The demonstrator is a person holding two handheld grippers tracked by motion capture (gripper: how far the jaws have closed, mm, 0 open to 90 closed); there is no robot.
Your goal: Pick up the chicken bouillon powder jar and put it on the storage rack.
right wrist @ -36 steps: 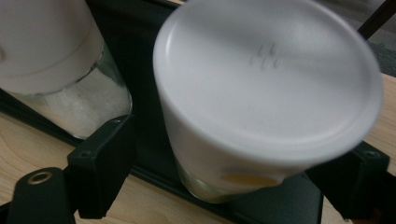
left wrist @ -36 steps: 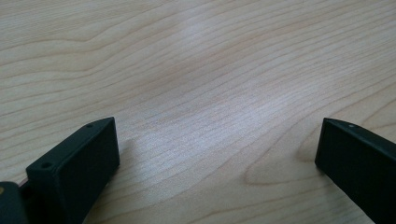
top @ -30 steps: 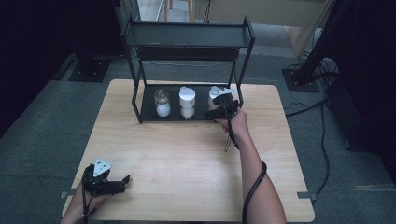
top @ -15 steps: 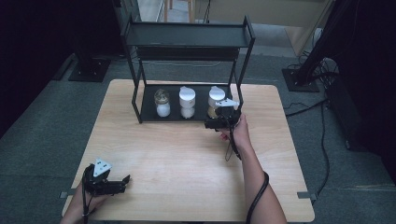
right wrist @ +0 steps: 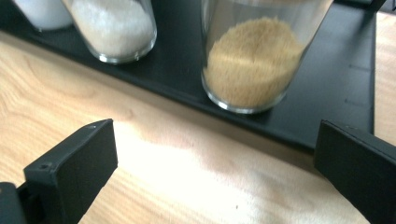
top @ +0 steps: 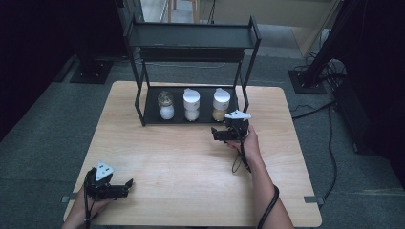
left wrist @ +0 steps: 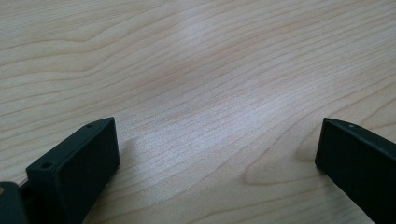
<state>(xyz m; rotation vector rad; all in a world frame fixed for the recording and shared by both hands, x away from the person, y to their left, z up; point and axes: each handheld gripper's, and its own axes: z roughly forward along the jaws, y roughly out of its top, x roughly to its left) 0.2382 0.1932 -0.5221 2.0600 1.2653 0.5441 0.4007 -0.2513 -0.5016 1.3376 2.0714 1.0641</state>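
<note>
Right gripper [top: 216,135] sits just off the front edge of the black metal two-tier rack [top: 191,36], at about 5 o'clock from the rack's lower tray. Jaws spread wide, nothing between them; in the right gripper view [right wrist: 215,177] only bare wood lies in the gap.

Clear glass jar of tan granules with a white lid [top: 220,105] stands upright on the lower tray at its right end, directly ahead of the released jaws at 12 o'clock in the right gripper view [right wrist: 254,60], apart from them.

Next on the tray: clear glass jar of white powder with a white lid [top: 191,104] in the middle, then a clear glass jar with a clear lid [top: 165,105] at the left end.

Left gripper [top: 128,183] rests on the pale wooden table [top: 167,157] at about 7 o'clock from the rack, well apart from it. Jaws open, empty; wood grain between them [left wrist: 215,154].
</note>
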